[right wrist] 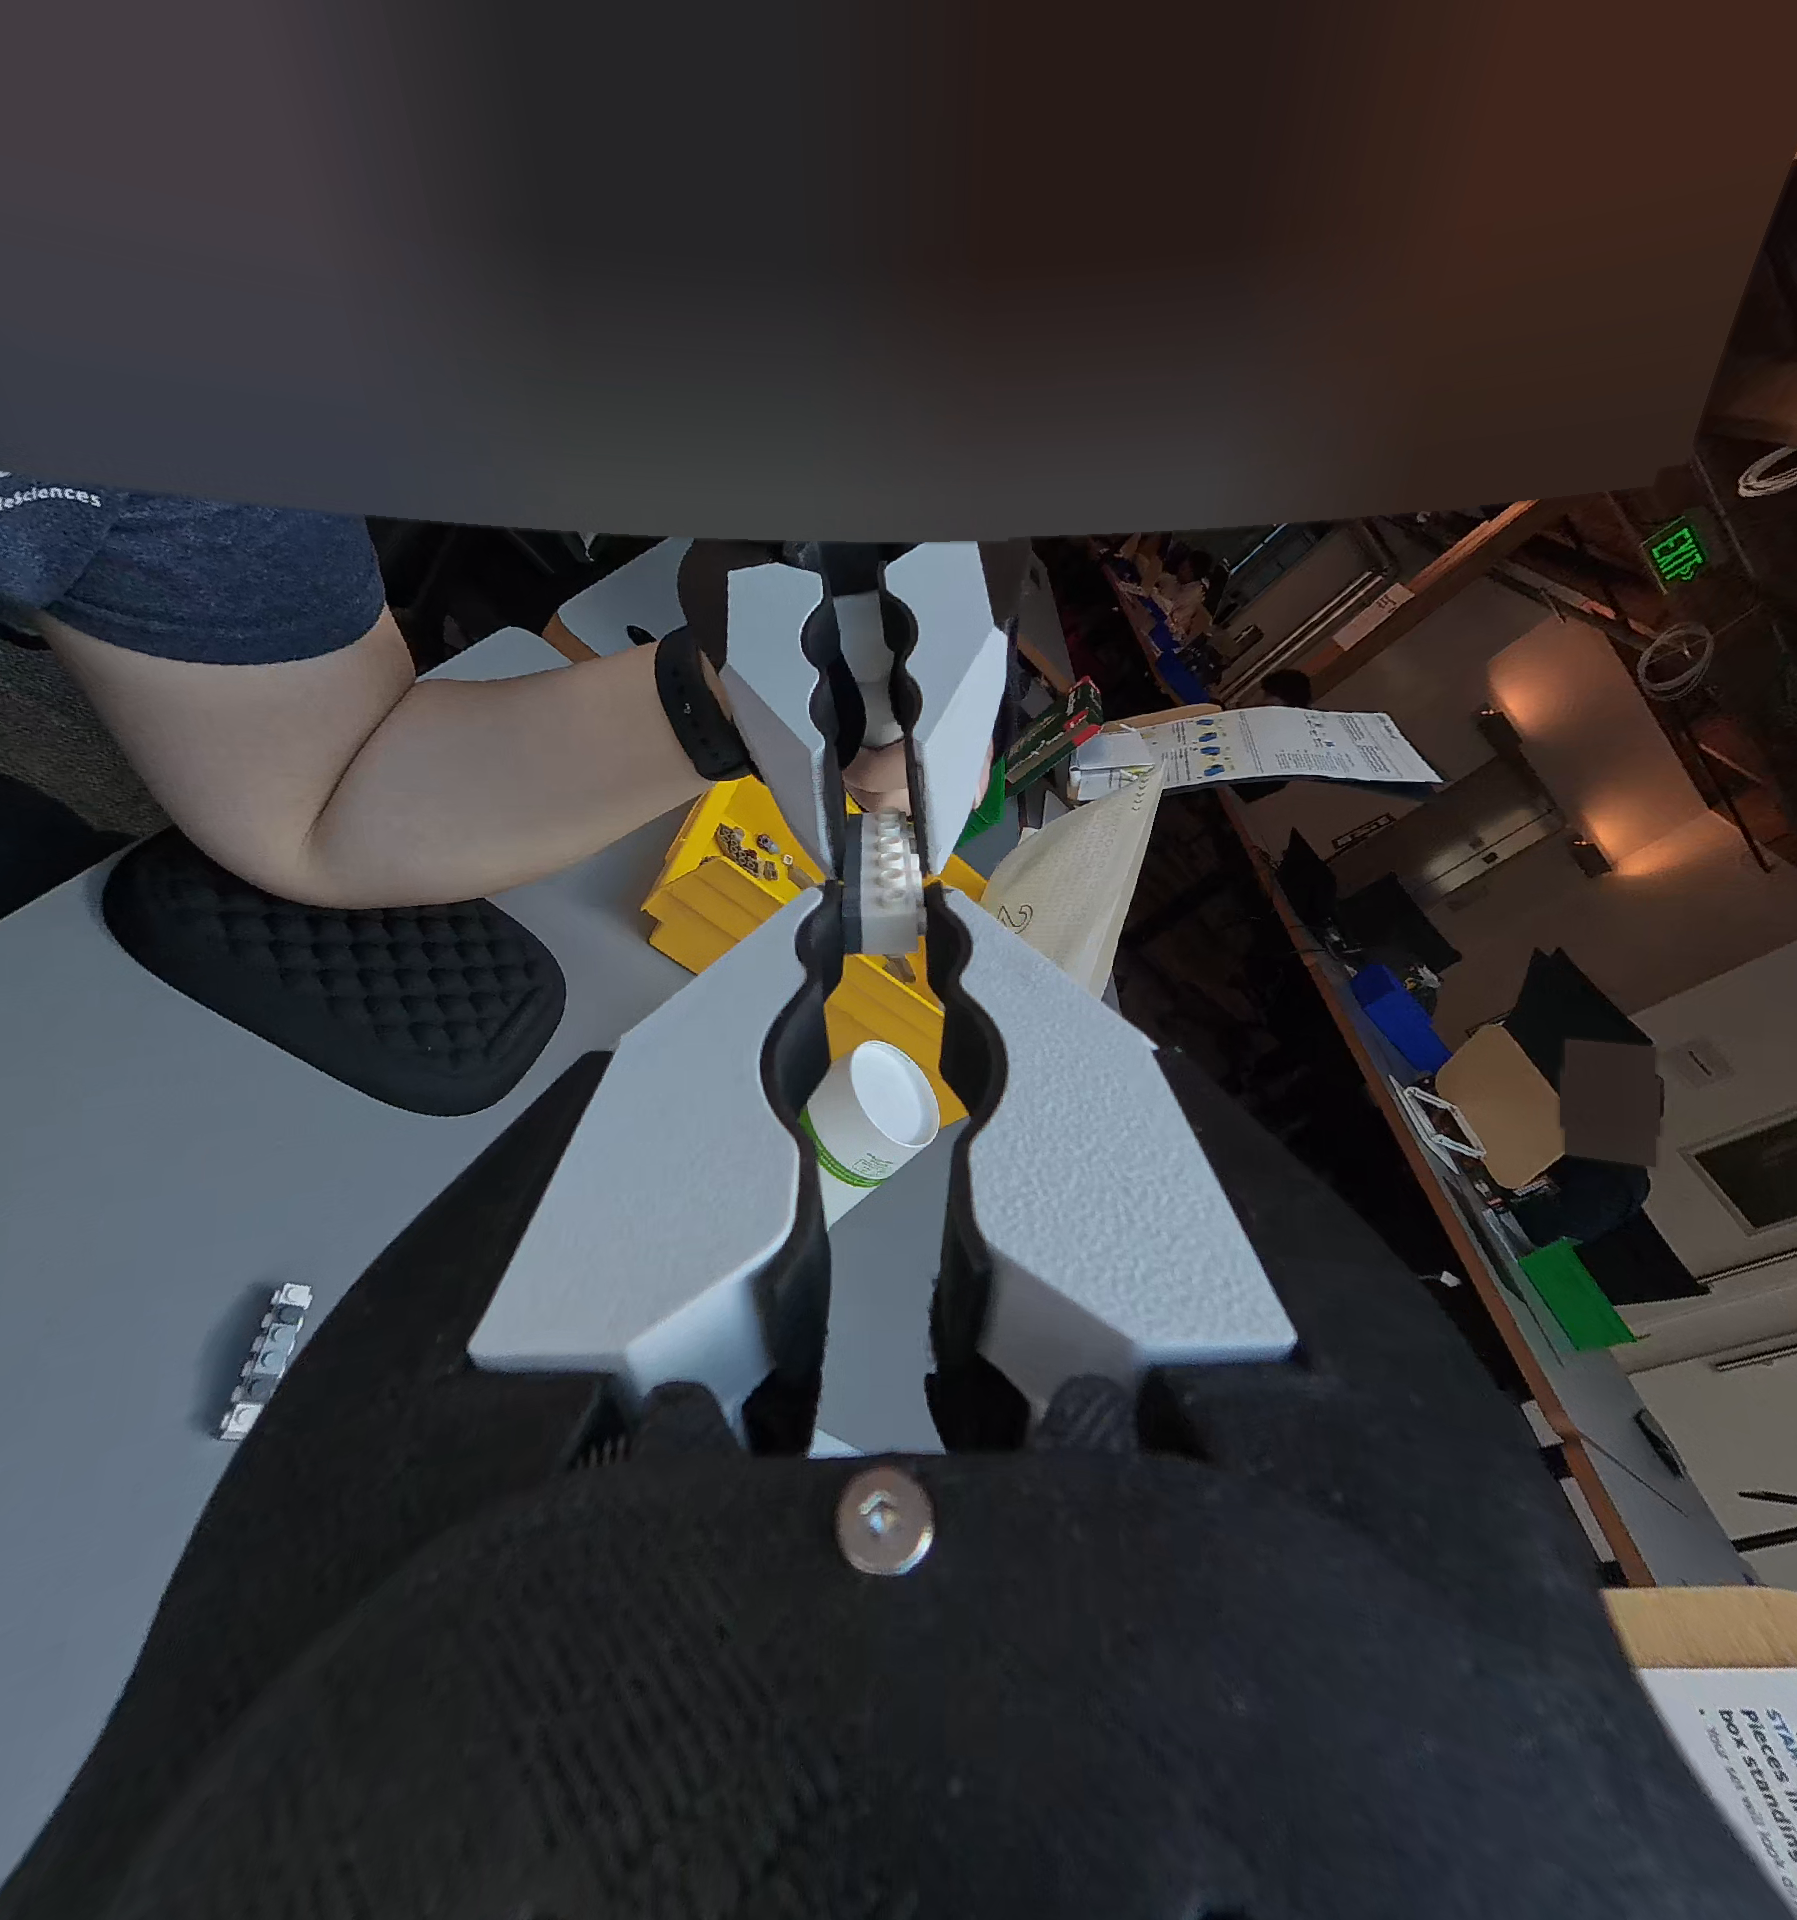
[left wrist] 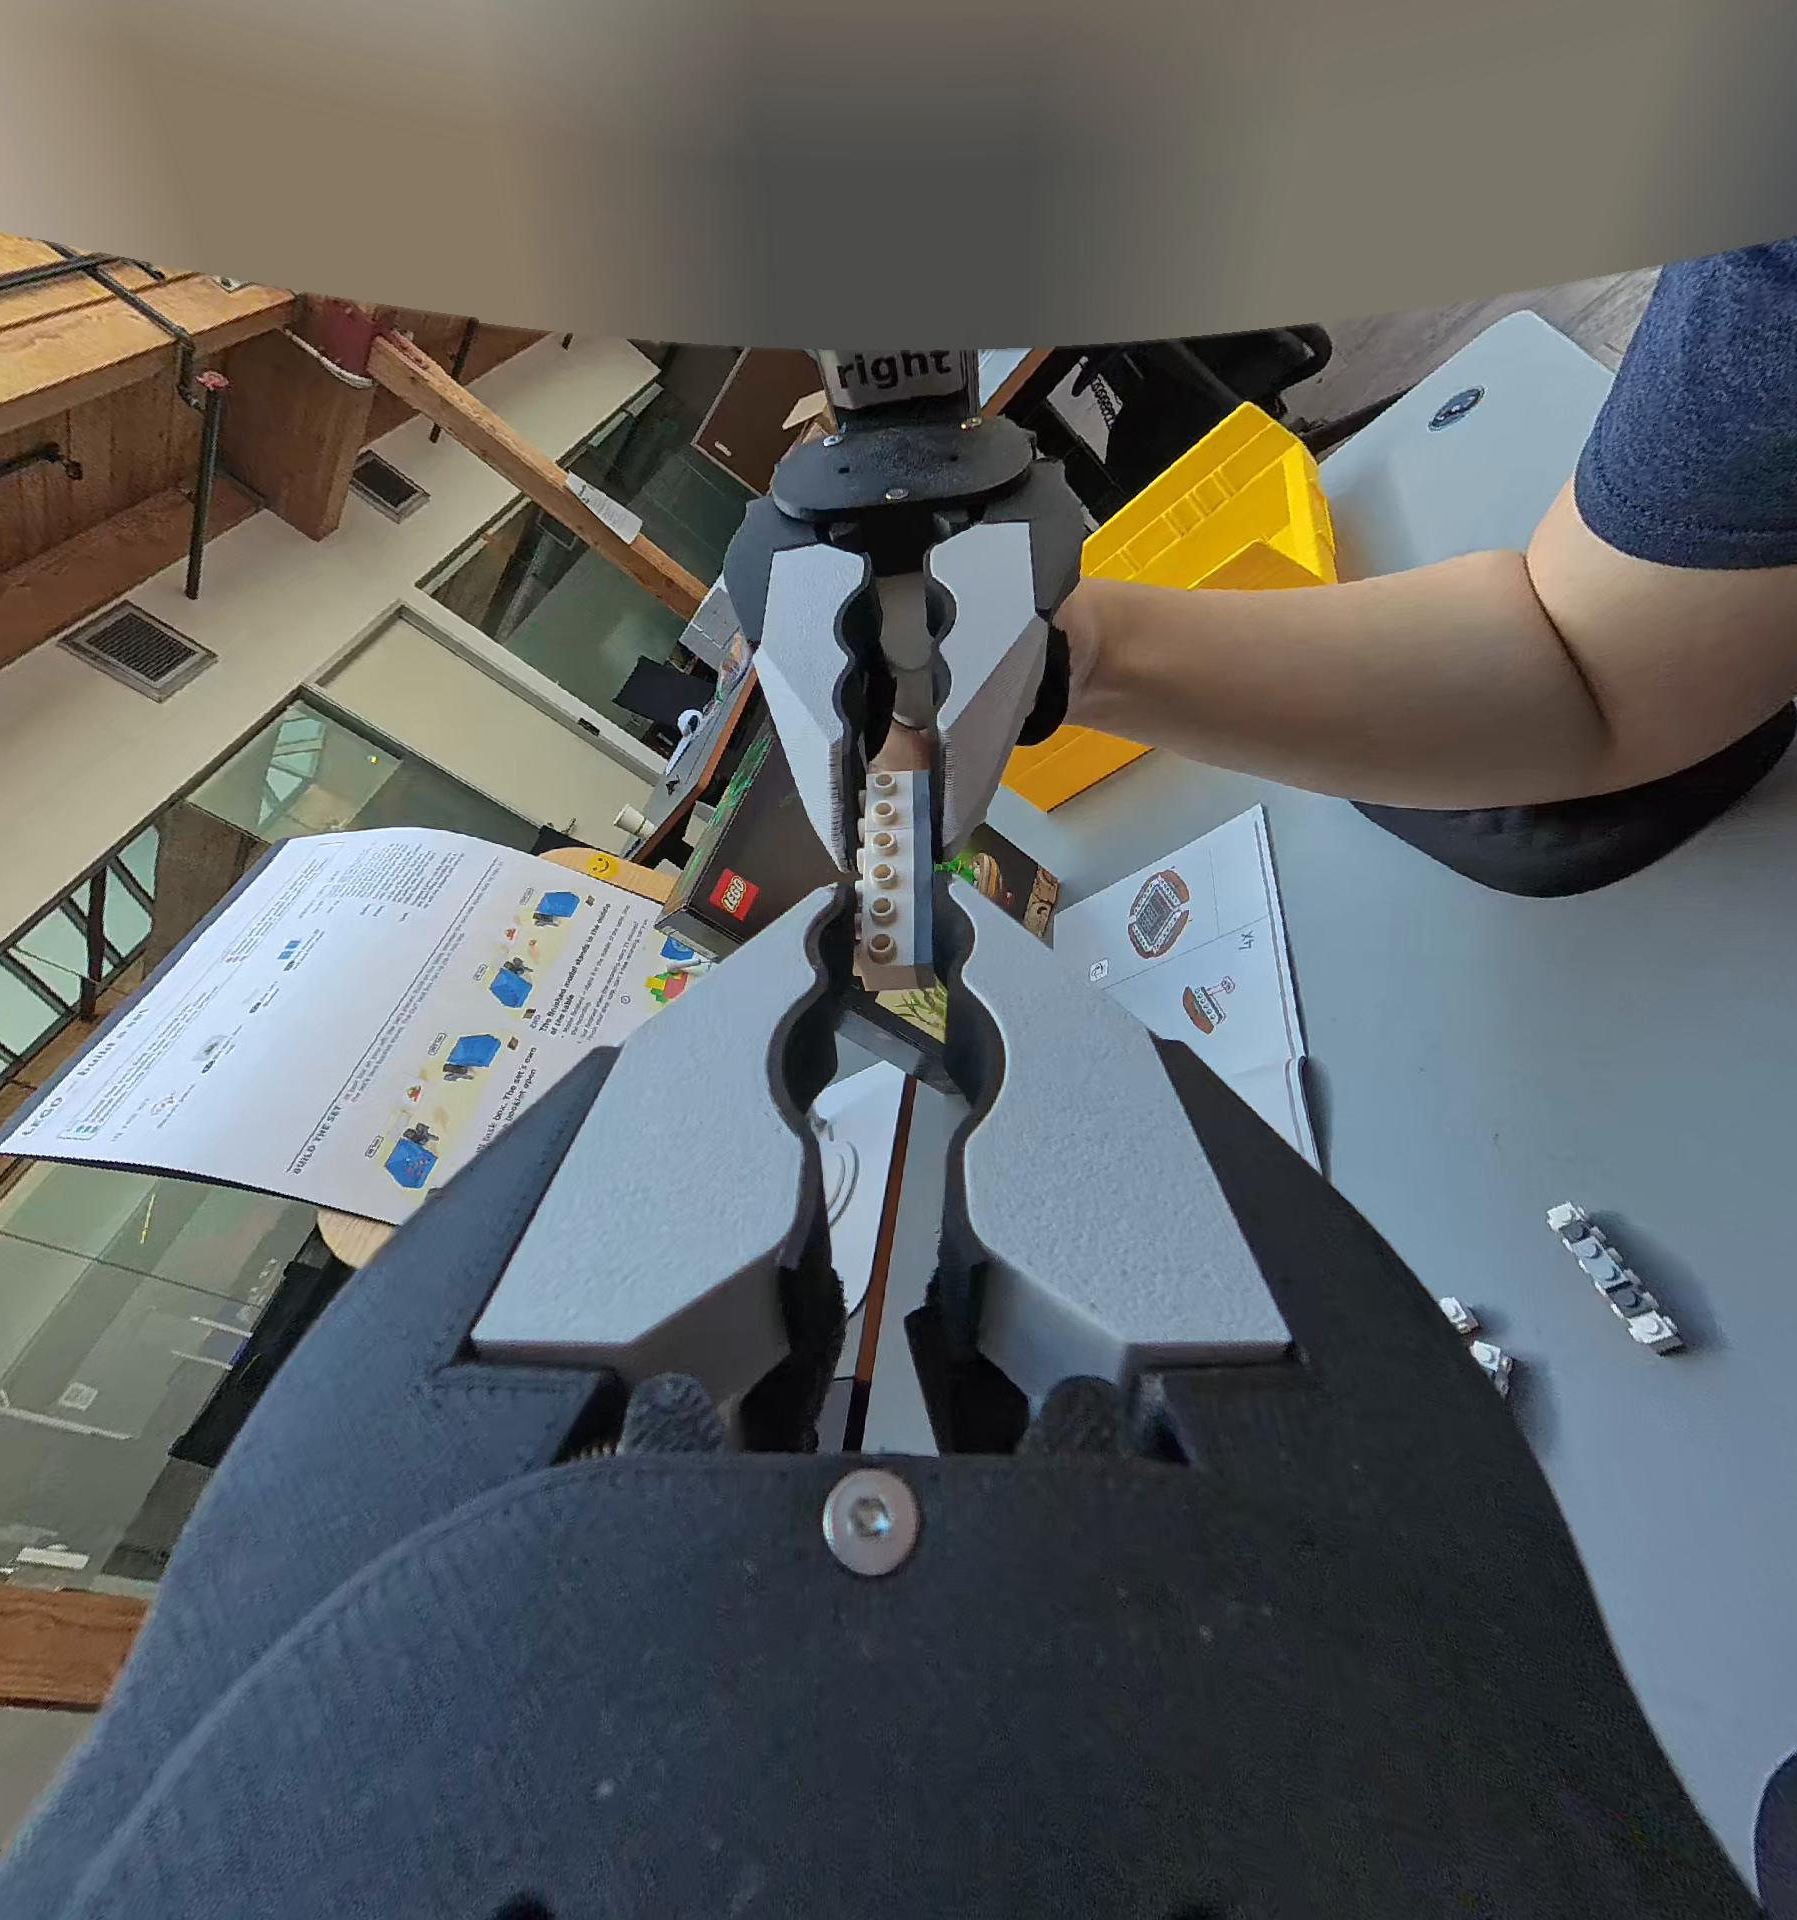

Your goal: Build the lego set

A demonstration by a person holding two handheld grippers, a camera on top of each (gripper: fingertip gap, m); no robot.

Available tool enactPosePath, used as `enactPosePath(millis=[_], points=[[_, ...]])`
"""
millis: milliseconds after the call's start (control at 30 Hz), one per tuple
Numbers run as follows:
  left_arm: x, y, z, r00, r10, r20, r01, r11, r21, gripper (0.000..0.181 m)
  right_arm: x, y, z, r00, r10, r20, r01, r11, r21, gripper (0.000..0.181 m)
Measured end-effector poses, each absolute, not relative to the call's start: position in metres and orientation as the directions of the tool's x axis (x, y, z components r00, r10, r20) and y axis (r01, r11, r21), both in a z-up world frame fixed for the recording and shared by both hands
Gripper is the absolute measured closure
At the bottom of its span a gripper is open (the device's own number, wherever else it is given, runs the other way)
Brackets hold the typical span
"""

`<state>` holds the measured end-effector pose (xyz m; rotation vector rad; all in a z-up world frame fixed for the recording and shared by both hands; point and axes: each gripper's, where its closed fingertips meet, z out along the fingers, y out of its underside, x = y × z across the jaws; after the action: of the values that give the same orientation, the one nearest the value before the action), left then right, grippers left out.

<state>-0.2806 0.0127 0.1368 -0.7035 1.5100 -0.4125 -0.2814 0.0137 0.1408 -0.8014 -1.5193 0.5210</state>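
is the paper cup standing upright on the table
No, the cup lies tipped on its side on the table, its open mouth facing the camera.

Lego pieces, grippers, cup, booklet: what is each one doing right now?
Left gripper: shut on the tan brick assembly.
Right gripper: shut on it too.
Tan brick assembly: held in the air.
Grey plate strip: lying flat on the table.
Paper cup: upright.
Instruction booklet: open.
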Motion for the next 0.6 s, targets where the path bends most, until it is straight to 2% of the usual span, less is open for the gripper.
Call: enactPosePath(millis=[233, 367, 467, 600], points=[[-0.282, 0.017, 0.131, 0.035, -0.657, -0.753, -0.205, 0.733, -0.649, 0.169, -0.283, 0.019, 0.134, 0.019, 0.73, 0.683, 0.211, 0.665, -0.716, 0.168], [-0.283, 0.021, 0.128, 0.033, -0.663, -0.748, -0.223, 0.725, -0.652, 0.17, -0.284, 0.023, 0.131, -0.007, 0.801, 0.598, 0.202, 0.587, -0.784, 0.167], [-0.281, 0.024, 0.126, 0.033, -0.663, -0.748, -0.234, 0.723, -0.65, 0.169, -0.283, 0.029, 0.129, 0.022, 0.748, 0.663, 0.218, 0.644, -0.734, 0.16], [-0.28, 0.023, 0.127, 0.031, -0.662, -0.748, -0.228, 0.724, -0.651, 0.169, -0.281, 0.027, 0.128, 0.014, 0.712, 0.702, 0.225, 0.682, -0.696, 0.165]])
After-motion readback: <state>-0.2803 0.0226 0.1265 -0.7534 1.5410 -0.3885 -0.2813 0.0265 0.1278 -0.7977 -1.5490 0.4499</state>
